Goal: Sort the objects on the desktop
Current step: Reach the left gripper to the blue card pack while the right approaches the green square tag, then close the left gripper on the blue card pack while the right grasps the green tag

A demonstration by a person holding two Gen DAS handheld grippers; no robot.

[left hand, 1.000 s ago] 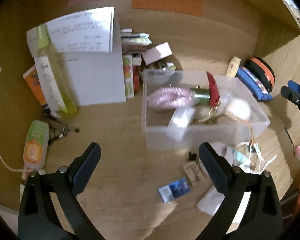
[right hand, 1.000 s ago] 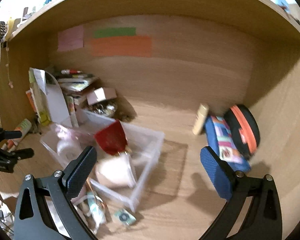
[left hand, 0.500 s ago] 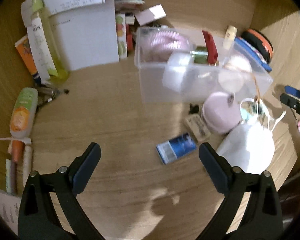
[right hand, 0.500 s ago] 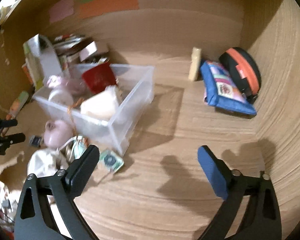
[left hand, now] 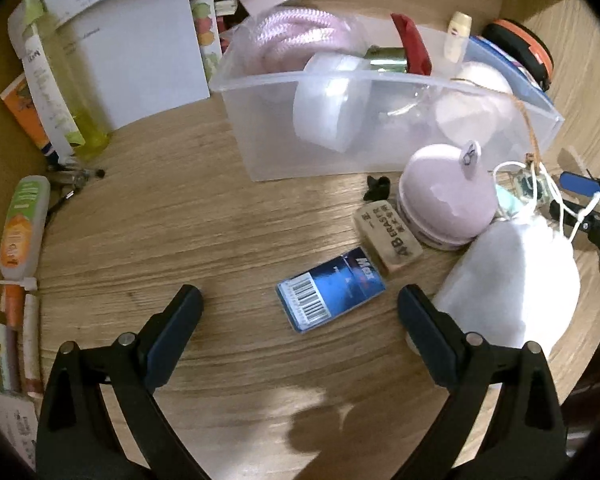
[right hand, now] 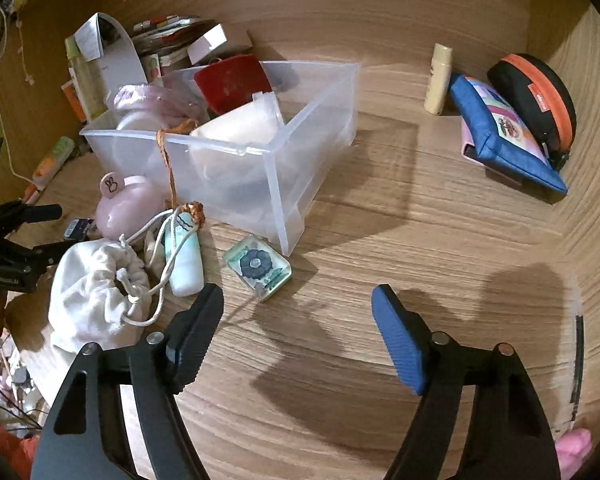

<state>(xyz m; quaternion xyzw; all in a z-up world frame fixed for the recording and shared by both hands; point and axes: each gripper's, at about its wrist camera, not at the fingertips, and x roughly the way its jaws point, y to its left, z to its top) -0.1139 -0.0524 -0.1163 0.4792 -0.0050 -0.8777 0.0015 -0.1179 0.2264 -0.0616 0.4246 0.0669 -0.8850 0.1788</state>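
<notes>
A clear plastic bin sits mid-desk, holding a pink rope, a white tub and a red item. In front of it lie a blue barcode box, a tan eraser, a pink dome case, a white drawstring pouch, a mint tube and a green flower tile. My left gripper is open, just short of the blue box. My right gripper is open and empty, just short of the flower tile.
A yellow-green bottle, white papers and an orange tube stand at the left. A blue pouch, a black-orange case and a cream tube lie by the right wall.
Both grippers have tilted down and moved closer to the desk. The blue box now lies between my left fingers' line; the flower tile is nearer my right gripper. Both stay open.
</notes>
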